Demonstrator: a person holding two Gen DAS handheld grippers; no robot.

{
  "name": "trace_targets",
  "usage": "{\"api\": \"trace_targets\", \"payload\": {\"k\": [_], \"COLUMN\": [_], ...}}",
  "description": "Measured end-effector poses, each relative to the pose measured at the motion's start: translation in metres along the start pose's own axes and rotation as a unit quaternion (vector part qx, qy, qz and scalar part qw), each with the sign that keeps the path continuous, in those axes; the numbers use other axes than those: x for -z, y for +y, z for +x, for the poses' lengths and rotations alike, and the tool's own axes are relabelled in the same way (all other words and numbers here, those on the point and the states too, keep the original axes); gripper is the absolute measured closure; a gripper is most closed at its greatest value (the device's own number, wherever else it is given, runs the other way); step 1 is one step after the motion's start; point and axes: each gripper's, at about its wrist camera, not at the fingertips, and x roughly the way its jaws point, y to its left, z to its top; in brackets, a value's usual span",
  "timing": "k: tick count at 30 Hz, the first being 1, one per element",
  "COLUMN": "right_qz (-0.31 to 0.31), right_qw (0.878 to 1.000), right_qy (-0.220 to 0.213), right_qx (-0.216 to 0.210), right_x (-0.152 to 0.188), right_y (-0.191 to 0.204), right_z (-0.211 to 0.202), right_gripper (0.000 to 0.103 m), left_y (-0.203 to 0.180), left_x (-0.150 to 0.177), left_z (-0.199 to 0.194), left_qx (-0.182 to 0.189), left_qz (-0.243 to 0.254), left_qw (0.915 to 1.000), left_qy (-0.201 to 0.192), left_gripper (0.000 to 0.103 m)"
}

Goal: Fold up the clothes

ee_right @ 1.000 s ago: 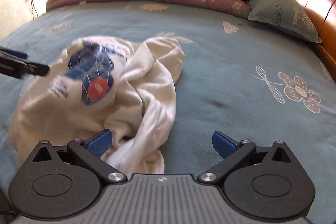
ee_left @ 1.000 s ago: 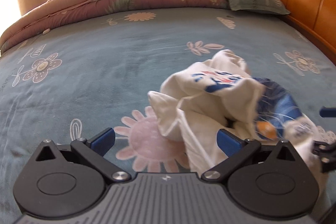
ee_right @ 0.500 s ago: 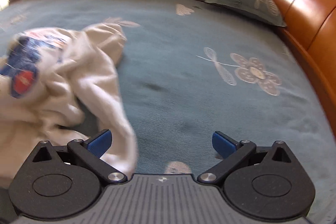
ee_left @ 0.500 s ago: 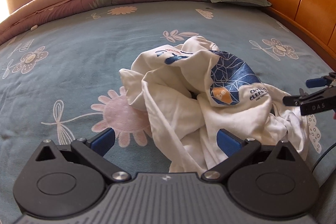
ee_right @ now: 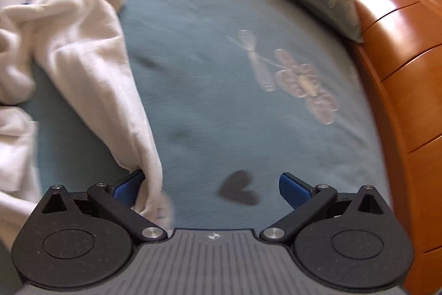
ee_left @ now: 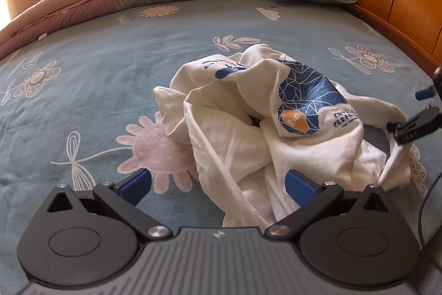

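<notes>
Blue pads of the left hand-held gripper [ee_left: 218, 184] stand wide apart, holding nothing, with the near folds of the white T-shirt [ee_left: 248, 123] between them. The right hand-held gripper [ee_right: 212, 185] is also spread, a strip of cloth beside its left pad. On the bed [ee_left: 110, 51] the shirt lies crumpled in a heap; no fold shows, so flattening and folding remain.
</notes>
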Motion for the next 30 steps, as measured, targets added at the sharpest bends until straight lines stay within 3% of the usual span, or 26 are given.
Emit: {"api": "trace_targets", "payload": {"k": [6,15,16,21,24,30], "right_qz": [-0.016,0.008,0.023,0.082,0.106,0.136], "right_qw": [0.996,0.986,0.986,0.996,0.994,0.989], "right_qy": [0.002,0.025,0.022,0.027,0.018,0.057], "right_qx": [0.093,0.162,0.161,0.035,-0.008,-0.005], "right_x": [-0.016,-0.044,-0.045,-0.034,-0.019,0.015], "right_y": [-0.039,-0.106,-0.112,-0.112,-0.102,-0.109], "right_z": [0.025,0.076,0.079,0.064,0.047,0.052], "right_gripper": [0.000,0.000,0.000,0.000,0.000,0.000], "left_y": [-0.001,-0.001,-0.001,-0.005,-0.009,-0.012], "left_x": [0.000,0.000,0.000,-0.001,-0.002,-0.001], "left_z": [0.000,0.003,0.003,0.003,0.003,0.001], "left_qx": [-0.001,-0.006,-0.006,-0.001,-0.001,0.002], "left_qz": [0.004,0.005,0.006,0.008,0.015,0.021], "left_qw": [1.0000,0.9999,0.9999,0.9999,0.9998,0.9997], "left_qy": [0.001,0.010,0.010,0.008,0.008,0.008], "left_gripper": [0.001,0.001,0.001,0.001,0.001,0.001]}}
